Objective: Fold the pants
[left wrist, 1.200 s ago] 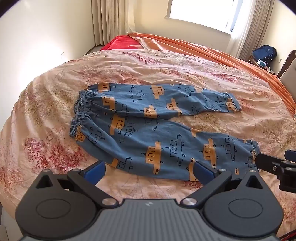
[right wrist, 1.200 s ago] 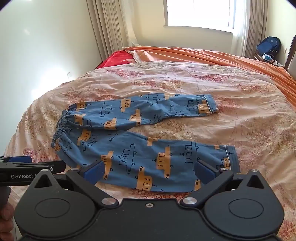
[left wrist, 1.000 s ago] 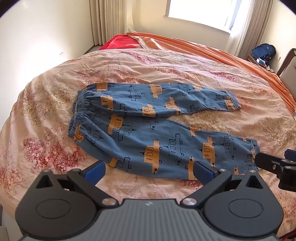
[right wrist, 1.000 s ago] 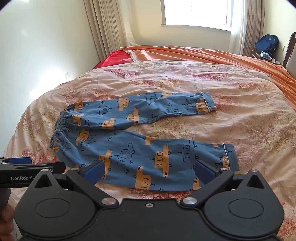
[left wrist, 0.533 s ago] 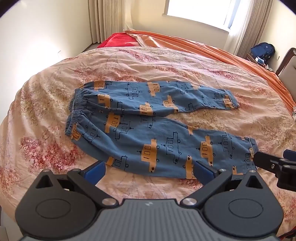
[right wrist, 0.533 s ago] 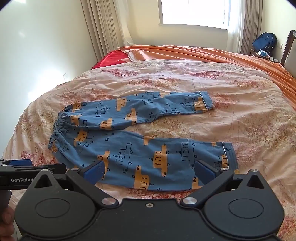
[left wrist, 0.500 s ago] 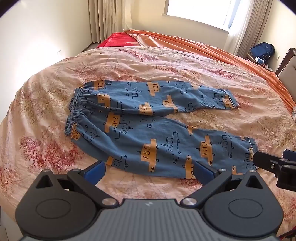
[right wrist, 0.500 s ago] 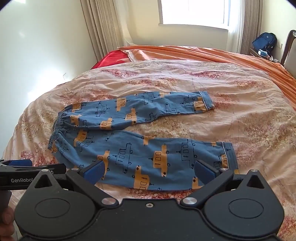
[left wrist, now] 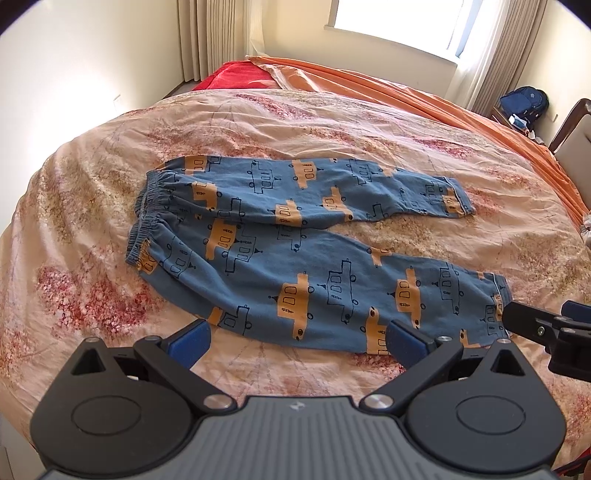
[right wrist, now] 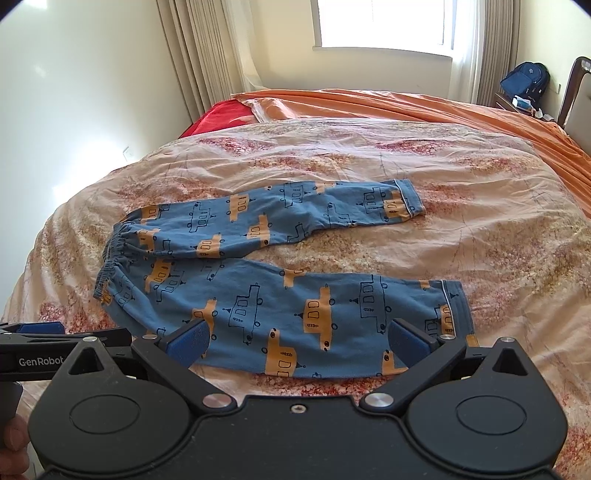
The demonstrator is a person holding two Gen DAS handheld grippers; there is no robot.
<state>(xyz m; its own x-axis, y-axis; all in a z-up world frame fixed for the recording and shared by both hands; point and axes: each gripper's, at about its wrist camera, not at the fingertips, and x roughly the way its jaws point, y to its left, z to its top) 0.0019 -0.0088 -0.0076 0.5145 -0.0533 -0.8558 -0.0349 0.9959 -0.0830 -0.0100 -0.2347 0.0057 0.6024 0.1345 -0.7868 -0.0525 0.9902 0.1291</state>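
Left gripper: nearest the camera, blue pads spread wide, nothing between them, above the near edge of the pants.
Right gripper: spread just as wide, empty, hanging over the near trouser leg.
Pants: blue with orange and outlined cars, lying flat on the bedspread; waistband to the left, two legs running right and splayed apart, the near leg's cuff at the right.
In the way: nothing lies on the pants; only the grippers' own black bodies cover the near strip of bed.
Far side: an orange sheet across the far edge of the bed, a red pillow at far left, curtains and a bright window behind, a blue backpack at far right.
Left view only: the right gripper's tip pokes in at the right edge, near the near cuff.
Right view only: the left gripper's side, marked GenRobot, at the left edge, and a fingertip of the person's hand below it.
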